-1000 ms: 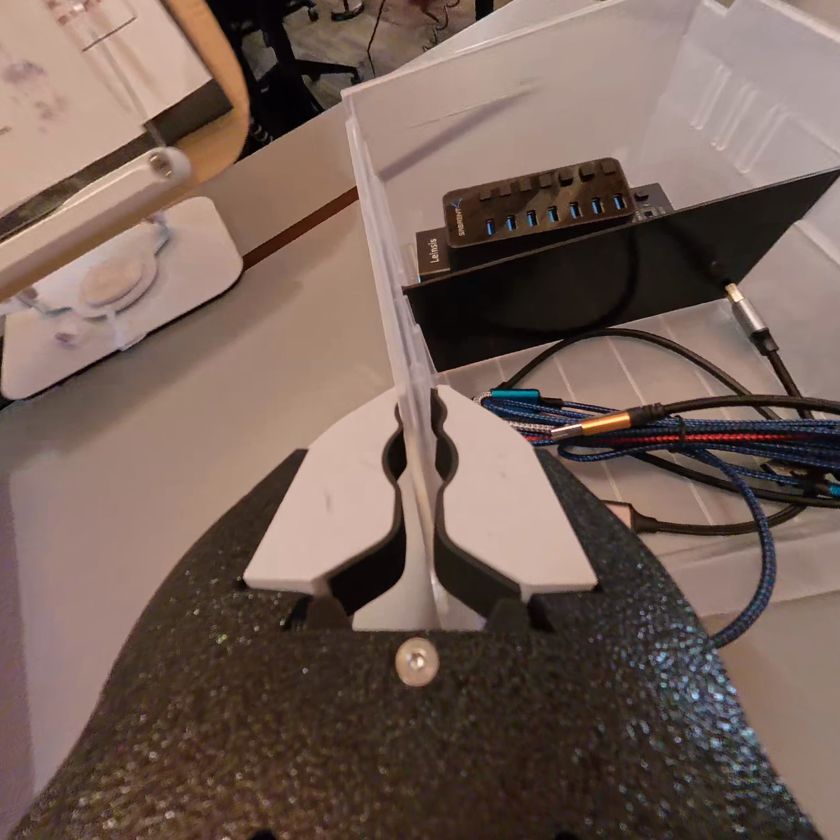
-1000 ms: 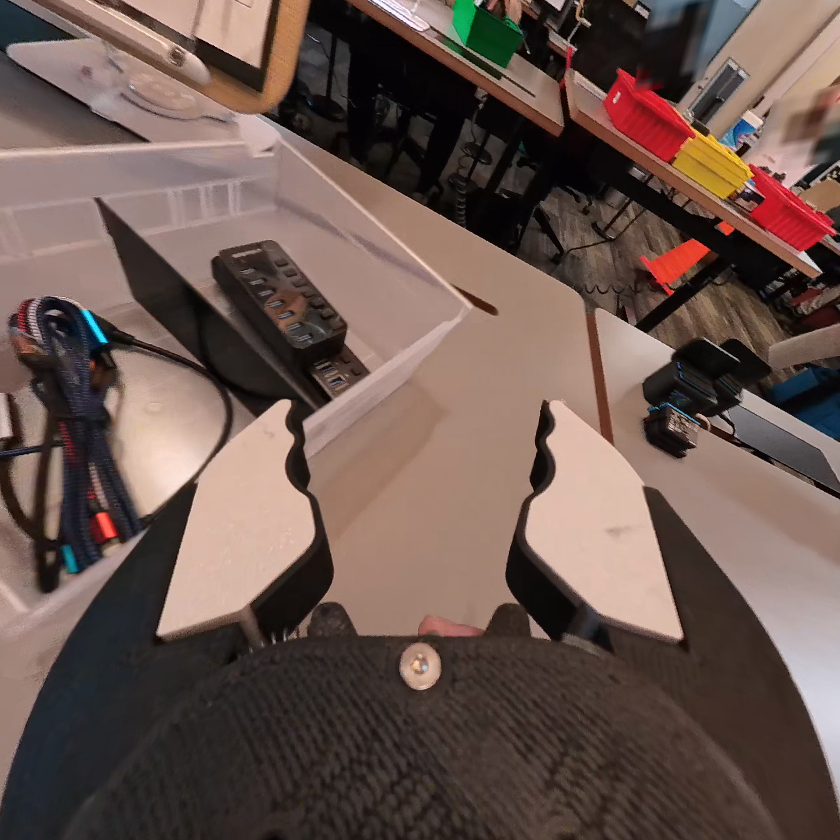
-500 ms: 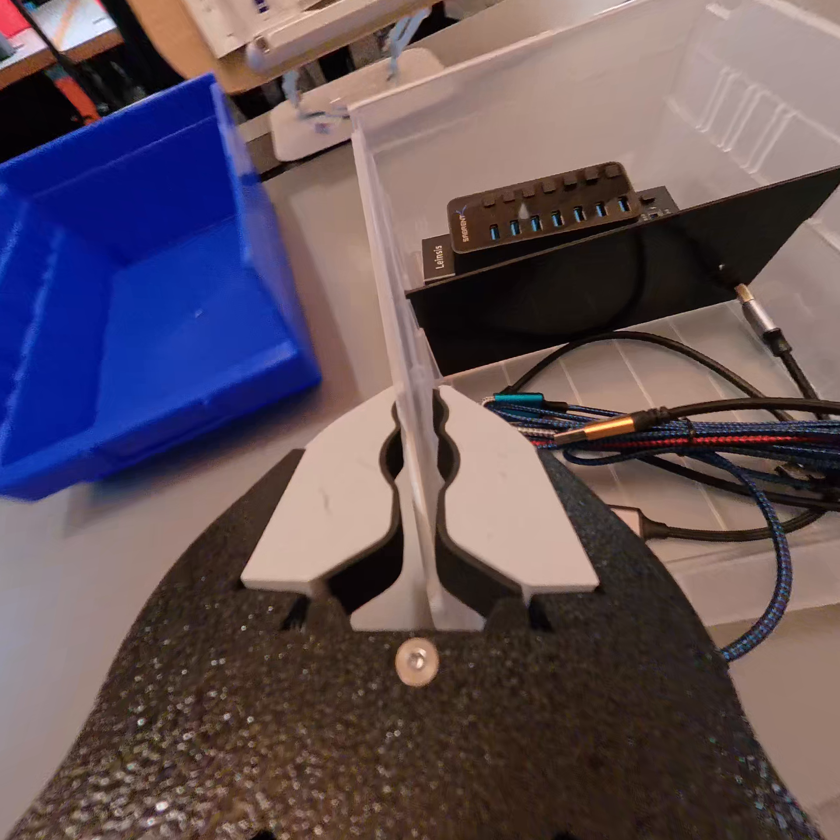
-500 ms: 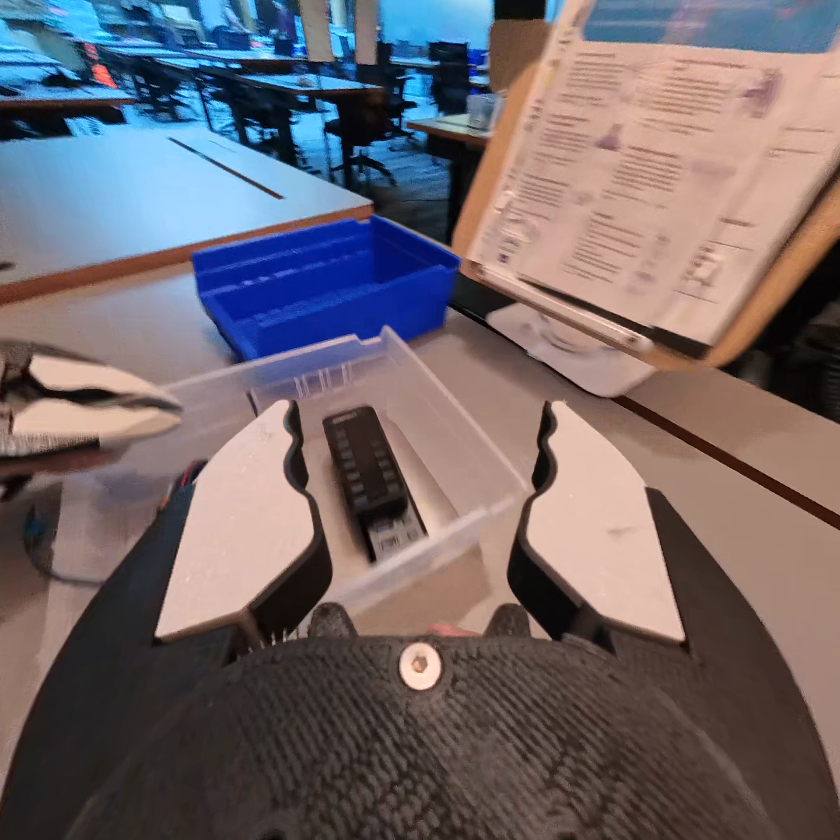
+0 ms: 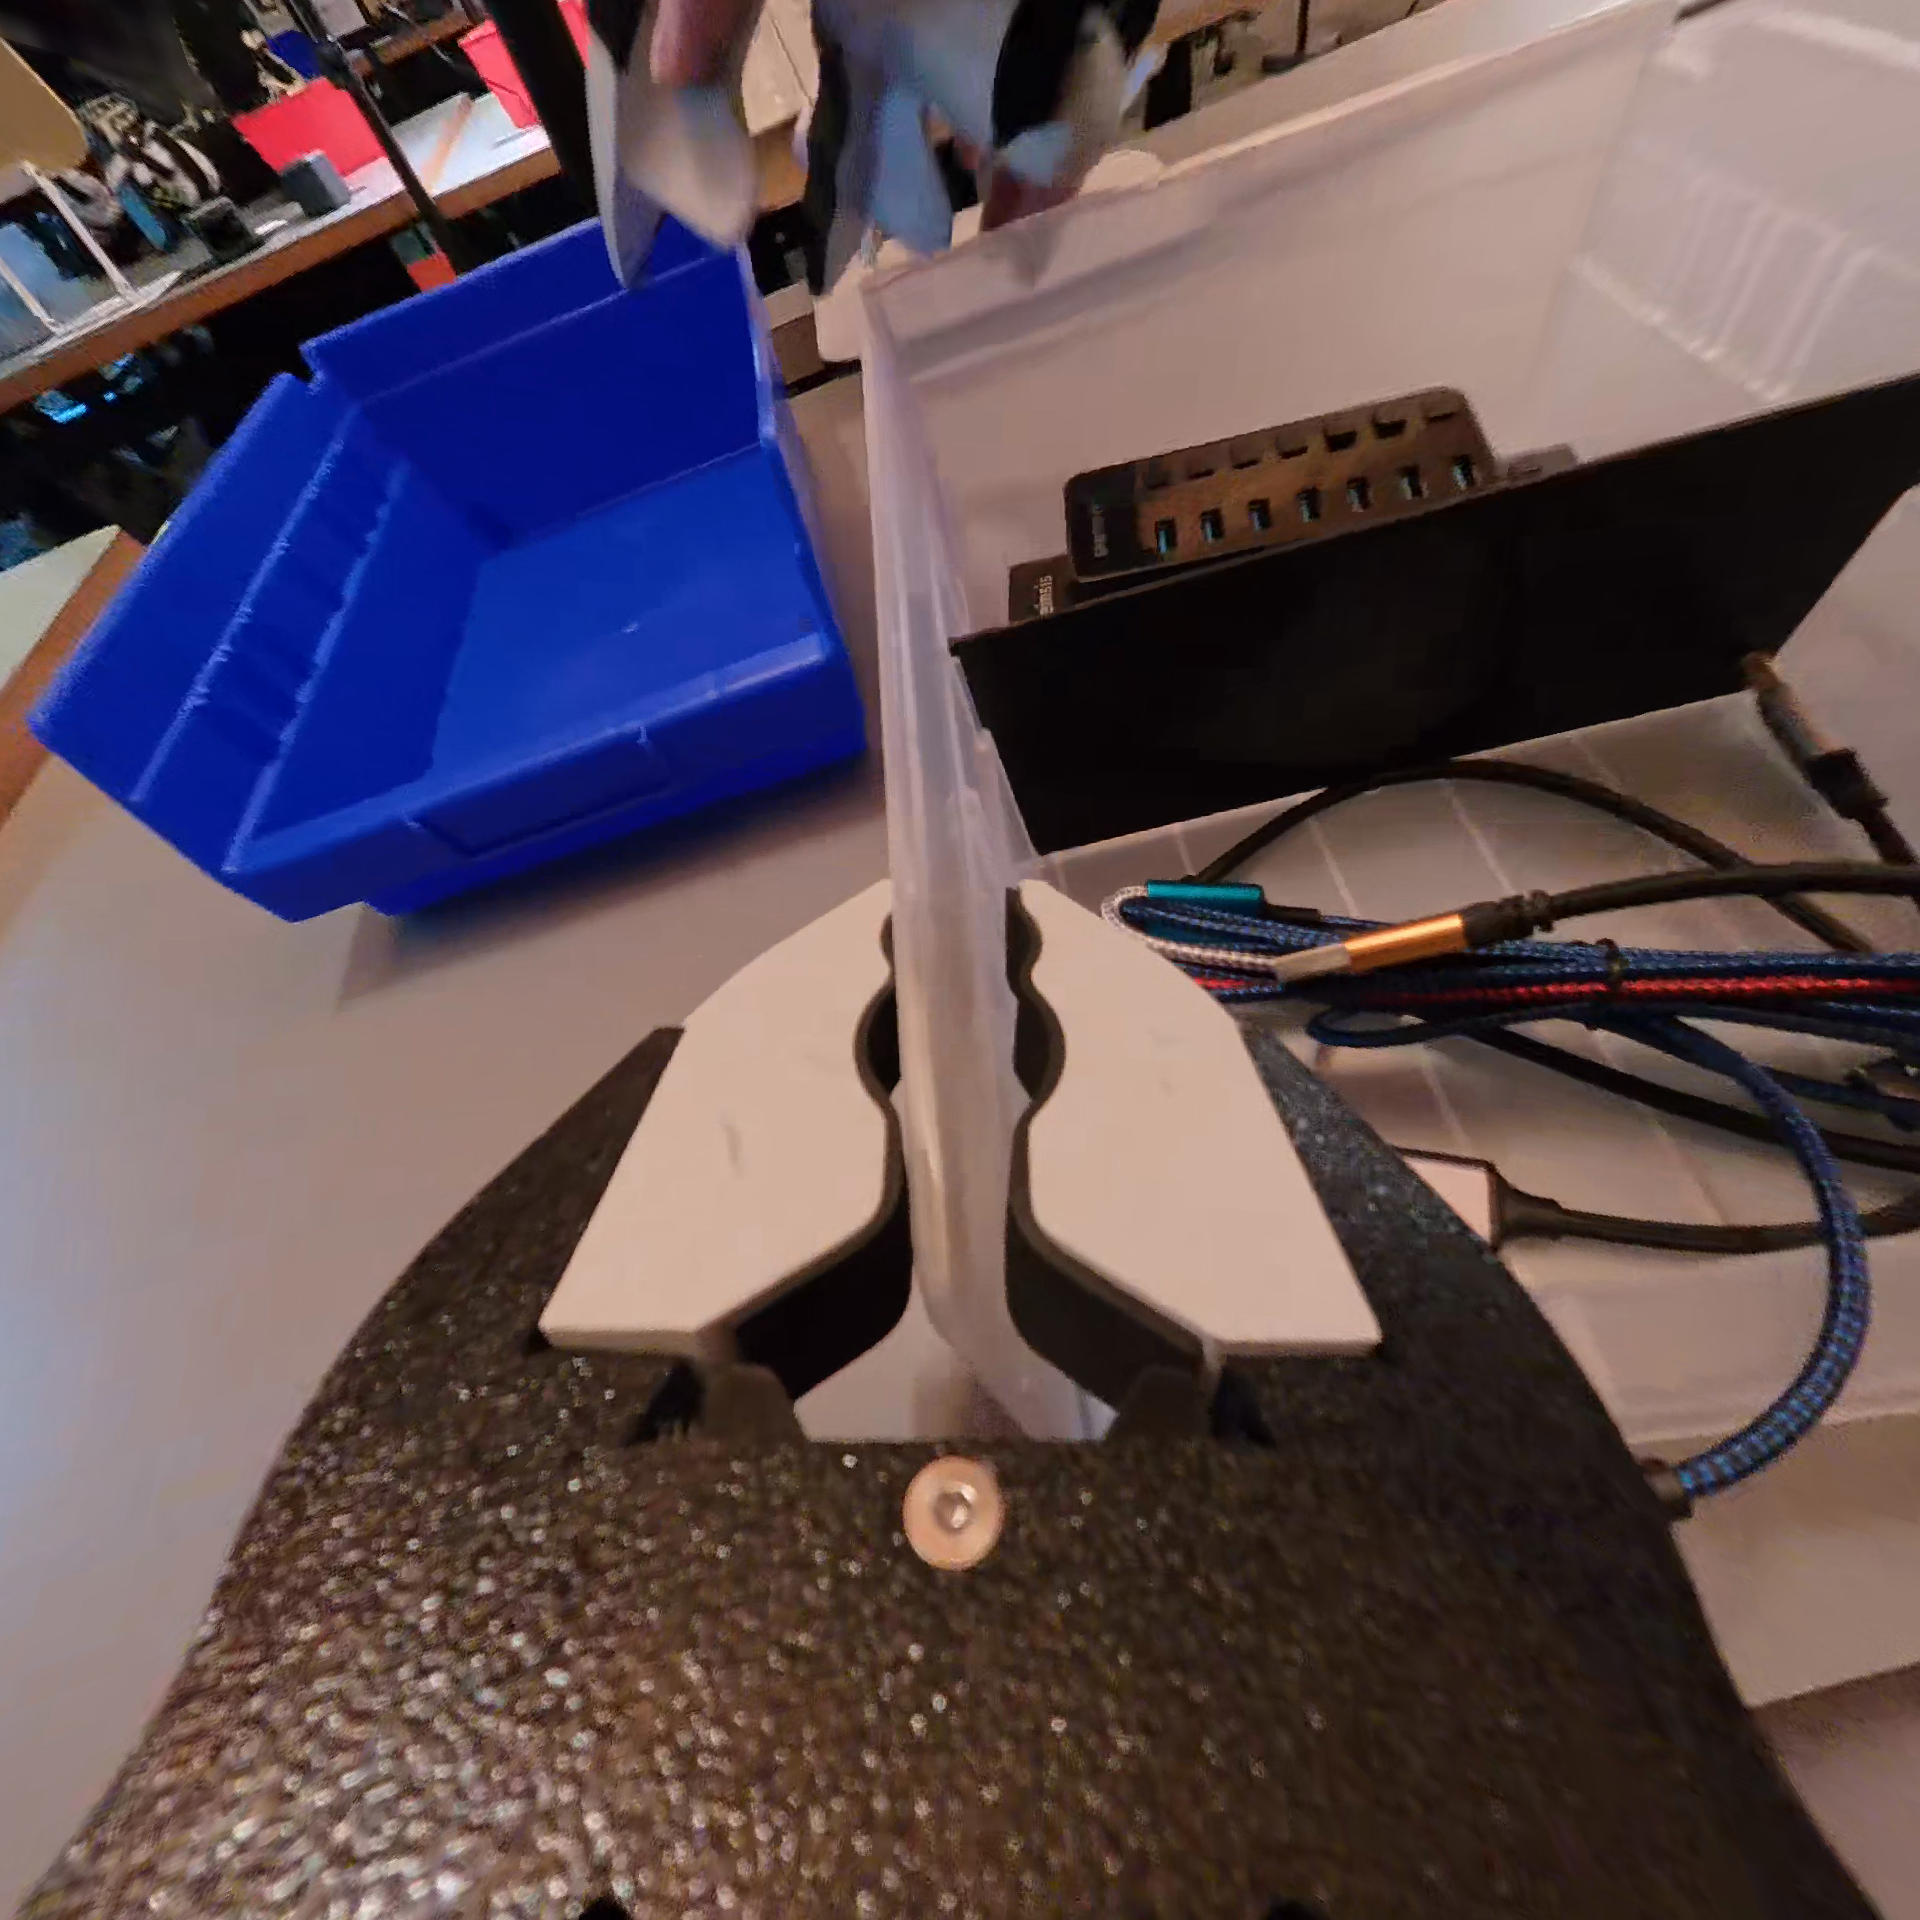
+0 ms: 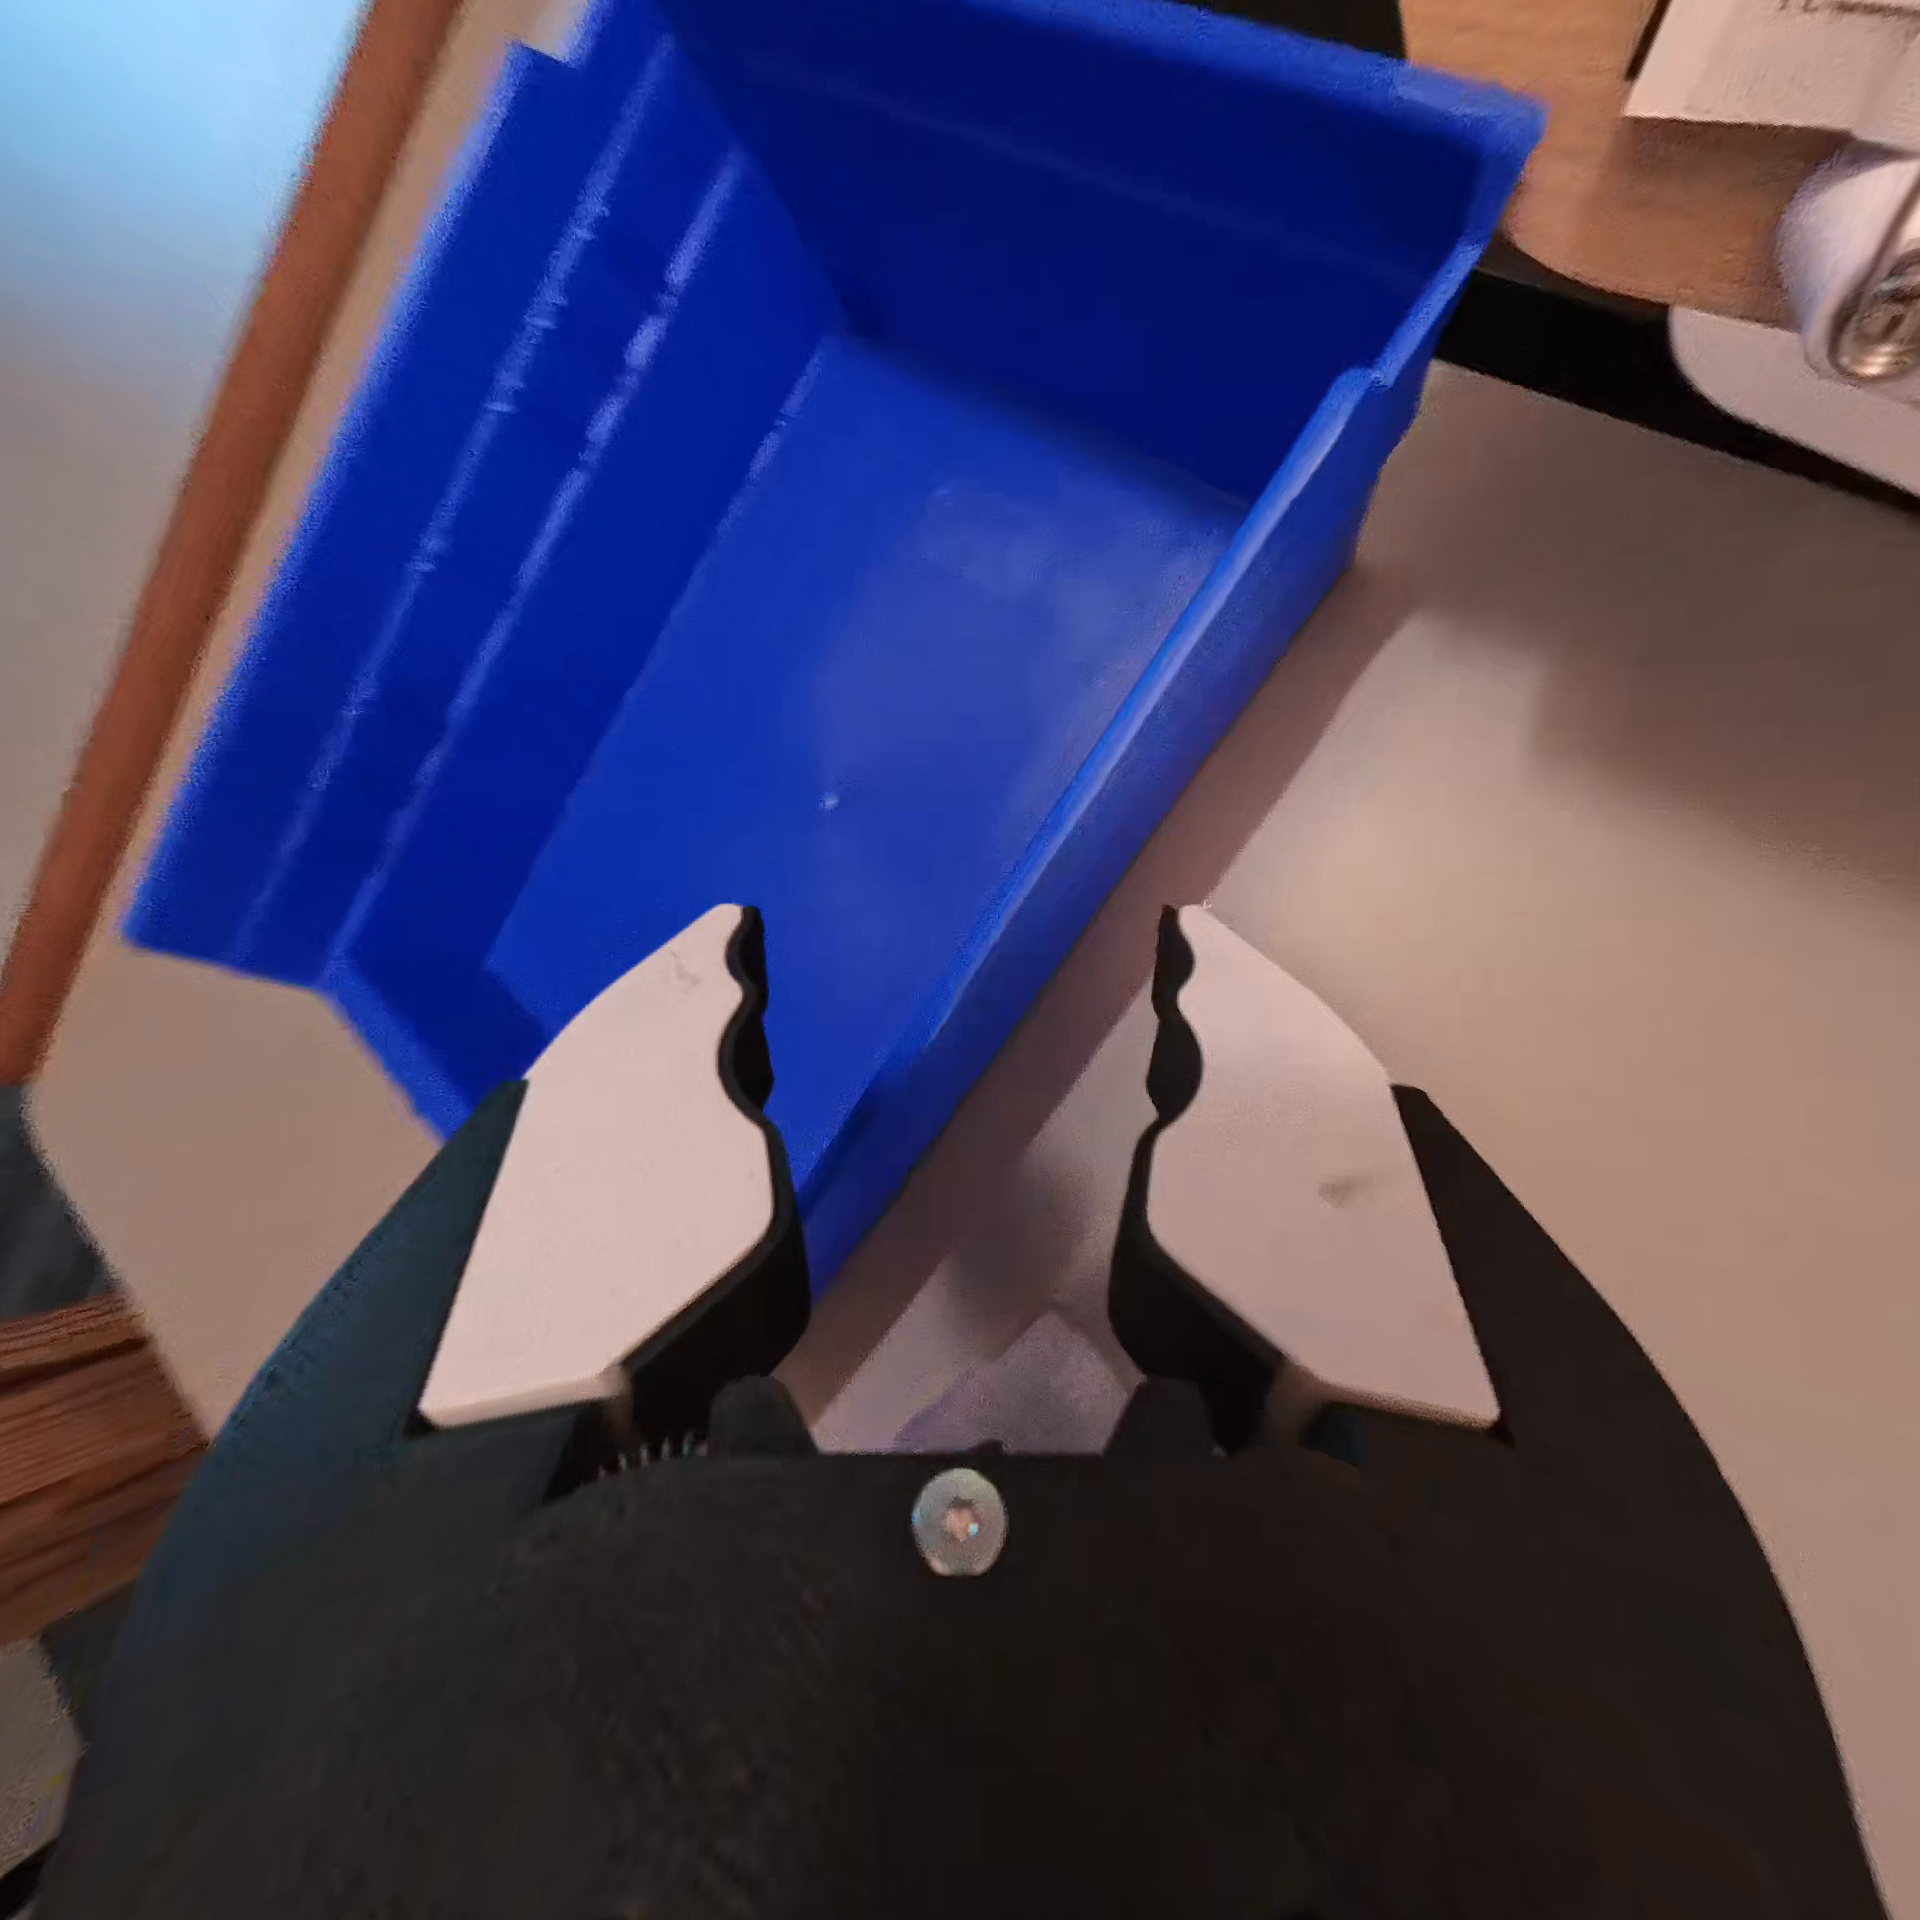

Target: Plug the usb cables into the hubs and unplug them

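Observation:
My left gripper [image 5: 956, 925] is shut on the left wall of a clear plastic bin [image 5: 914, 665]. Inside the bin, two stacked black USB hubs [image 5: 1278, 488] lie behind a black divider [image 5: 1403, 675]. A tangle of blue, red and black USB cables [image 5: 1538, 977] lies in the near compartment, one with a gold plug [image 5: 1382, 945]. My right gripper [image 6: 961, 925] is open and empty, hovering over the near right wall of an empty blue bin [image 6: 883, 675]. It also shows blurred at the top of the left wrist view [image 5: 769, 156].
The blue bin [image 5: 468, 665] sits on the grey table just left of the clear bin. A white stand base [image 6: 1849, 343] and a wooden board lie beyond it. Other tables with red bins stand in the background.
My left gripper has dragged the clear bin next to the blue bin, still clamped on its wall. My right gripper has swung from over the clear bin to above the blue bin, staying open.

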Demonstrator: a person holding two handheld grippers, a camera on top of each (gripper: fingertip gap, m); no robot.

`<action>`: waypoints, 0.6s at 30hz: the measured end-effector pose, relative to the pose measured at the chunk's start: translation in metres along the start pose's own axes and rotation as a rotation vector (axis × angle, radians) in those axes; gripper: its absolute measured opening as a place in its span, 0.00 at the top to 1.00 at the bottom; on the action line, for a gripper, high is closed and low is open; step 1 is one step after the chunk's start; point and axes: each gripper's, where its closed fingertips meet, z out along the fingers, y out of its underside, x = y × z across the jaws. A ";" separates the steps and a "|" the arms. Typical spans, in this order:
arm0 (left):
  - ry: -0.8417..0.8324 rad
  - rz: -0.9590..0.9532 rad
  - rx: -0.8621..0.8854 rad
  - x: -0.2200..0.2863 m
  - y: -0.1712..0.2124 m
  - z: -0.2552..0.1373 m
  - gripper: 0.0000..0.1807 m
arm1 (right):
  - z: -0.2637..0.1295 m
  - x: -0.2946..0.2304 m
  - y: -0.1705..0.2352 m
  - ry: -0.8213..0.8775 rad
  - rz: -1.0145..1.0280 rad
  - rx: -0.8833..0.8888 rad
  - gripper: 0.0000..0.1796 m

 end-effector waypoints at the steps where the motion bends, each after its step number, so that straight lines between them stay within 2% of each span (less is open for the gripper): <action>1: 0.005 -0.014 0.019 0.000 0.000 -0.001 0.91 | 0.010 0.005 0.000 0.043 0.000 -0.024 0.62; 3: -0.006 -0.015 0.030 0.000 0.002 -0.005 0.92 | 0.028 0.001 0.005 0.040 -0.029 -0.114 0.66; 5: -0.029 -0.010 0.032 -0.003 0.004 -0.008 0.92 | 0.038 0.009 0.013 0.112 -0.090 -0.239 0.69; 8: -0.058 0.006 0.040 -0.007 0.005 -0.012 0.90 | 0.045 0.016 0.011 0.191 -0.114 -0.300 0.76; 11: -0.082 0.026 0.042 -0.012 0.007 -0.014 0.89 | 0.054 0.012 0.004 0.190 -0.036 -0.259 0.90; 14: -0.082 0.033 0.049 -0.013 0.007 -0.014 0.89 | 0.062 0.002 -0.001 0.198 -0.088 -0.261 0.95; 18: -0.083 0.030 0.058 -0.015 0.008 -0.015 0.89 | 0.057 -0.035 -0.032 0.139 -0.247 -0.156 0.96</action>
